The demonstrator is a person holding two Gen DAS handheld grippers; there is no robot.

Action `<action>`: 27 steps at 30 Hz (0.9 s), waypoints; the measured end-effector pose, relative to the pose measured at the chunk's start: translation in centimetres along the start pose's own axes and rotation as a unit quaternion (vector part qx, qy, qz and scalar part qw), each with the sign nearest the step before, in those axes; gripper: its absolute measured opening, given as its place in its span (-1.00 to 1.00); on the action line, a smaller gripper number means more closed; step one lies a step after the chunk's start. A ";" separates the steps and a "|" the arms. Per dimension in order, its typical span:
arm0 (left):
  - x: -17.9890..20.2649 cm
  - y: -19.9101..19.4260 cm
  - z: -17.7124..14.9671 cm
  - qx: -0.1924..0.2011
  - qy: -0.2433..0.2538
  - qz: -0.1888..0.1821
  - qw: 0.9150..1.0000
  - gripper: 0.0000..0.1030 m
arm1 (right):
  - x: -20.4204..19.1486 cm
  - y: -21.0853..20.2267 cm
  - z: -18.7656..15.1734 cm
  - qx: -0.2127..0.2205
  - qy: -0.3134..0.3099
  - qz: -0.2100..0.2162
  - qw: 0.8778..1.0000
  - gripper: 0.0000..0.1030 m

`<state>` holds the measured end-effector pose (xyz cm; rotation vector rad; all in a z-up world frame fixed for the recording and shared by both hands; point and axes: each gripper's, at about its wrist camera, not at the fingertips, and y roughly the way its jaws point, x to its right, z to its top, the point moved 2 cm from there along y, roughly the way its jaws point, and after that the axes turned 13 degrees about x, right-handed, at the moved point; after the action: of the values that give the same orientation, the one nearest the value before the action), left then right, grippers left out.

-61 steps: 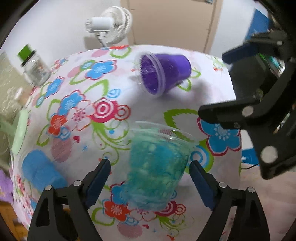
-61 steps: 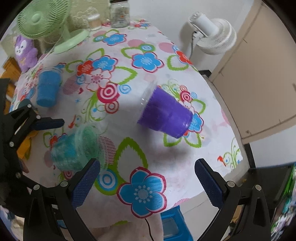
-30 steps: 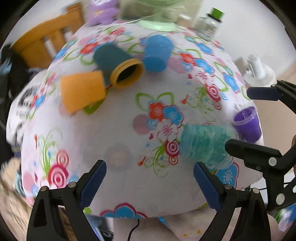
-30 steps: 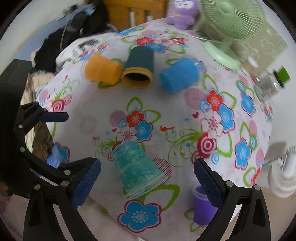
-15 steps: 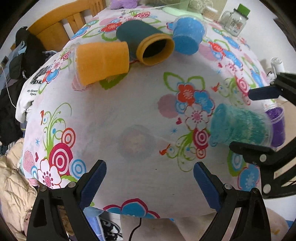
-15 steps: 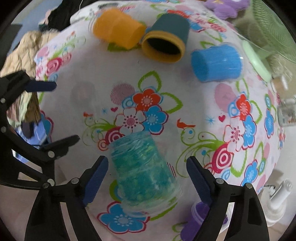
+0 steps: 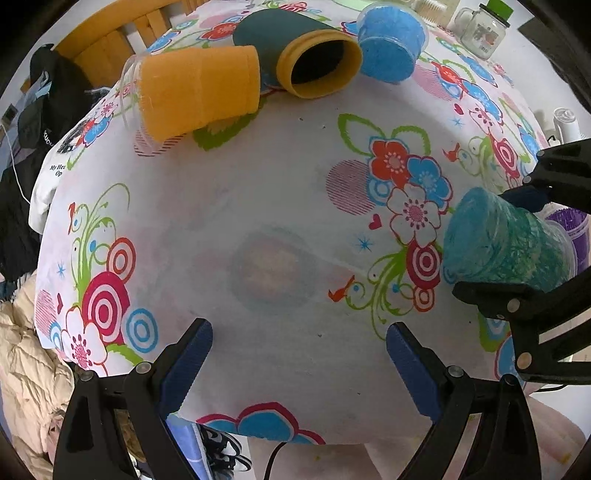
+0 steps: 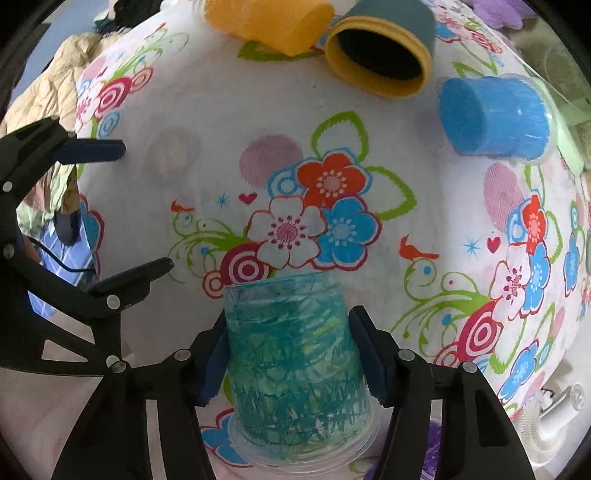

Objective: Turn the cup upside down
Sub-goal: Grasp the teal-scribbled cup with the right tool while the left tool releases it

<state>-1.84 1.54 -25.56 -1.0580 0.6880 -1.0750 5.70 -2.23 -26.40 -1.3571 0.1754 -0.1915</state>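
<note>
Legible writing is limited to "My He… / Op…" printed on a white garment [image 7: 48,166] beyond the table edge; the jar [image 7: 482,26] label can't be read. The teal cup [image 8: 295,365] is clamped by the R gripper [image 8: 291,354], both blue pads pressed against its sides approx. mid-height, base pointing away from the wrist cam, rim toward it, near the table edge over the floral cloth [image 7: 258,192]. The L gripper [image 7: 299,360] is spread wide w/ nothing between its fingers. An orange cup [image 7: 195,92], dark-green cup [image 7: 295,48] & blue cup [image 7: 388,40] are seen at the far side, the orange and dark-green ones lying on their sides. A purple cup [image 7: 570,236] is just behind the teal one.
</note>
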 end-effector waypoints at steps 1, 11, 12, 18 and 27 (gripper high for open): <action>-0.1 0.0 0.3 -0.002 0.002 -0.001 1.000 0.87 | 0.4 -0.3 0.3 0.005 0.007 -0.001 1.000 0.24; -2.9 -2.2 5.9 0.024 0.028 -0.005 0.999 0.87 | 2.8 -6.3 2.0 0.097 0.114 -0.045 0.988 0.24; -3.1 -2.8 6.7 0.029 0.033 -0.010 0.999 0.87 | 2.9 -7.1 2.3 0.113 0.131 -0.052 0.984 0.24; -4.1 -4.9 10.6 0.056 0.090 -0.027 0.994 0.87 | 3.0 -10.6 3.1 0.177 0.224 -0.092 0.954 0.25; -2.9 -6.7 11.7 0.074 0.164 -0.084 0.980 0.87 | 1.3 -13.0 1.7 0.238 0.337 -0.175 0.894 0.25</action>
<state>4.84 7.63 -15.12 -0.8272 0.7766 -1.4452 6.96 -3.53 -13.35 -0.7752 0.4344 -0.9537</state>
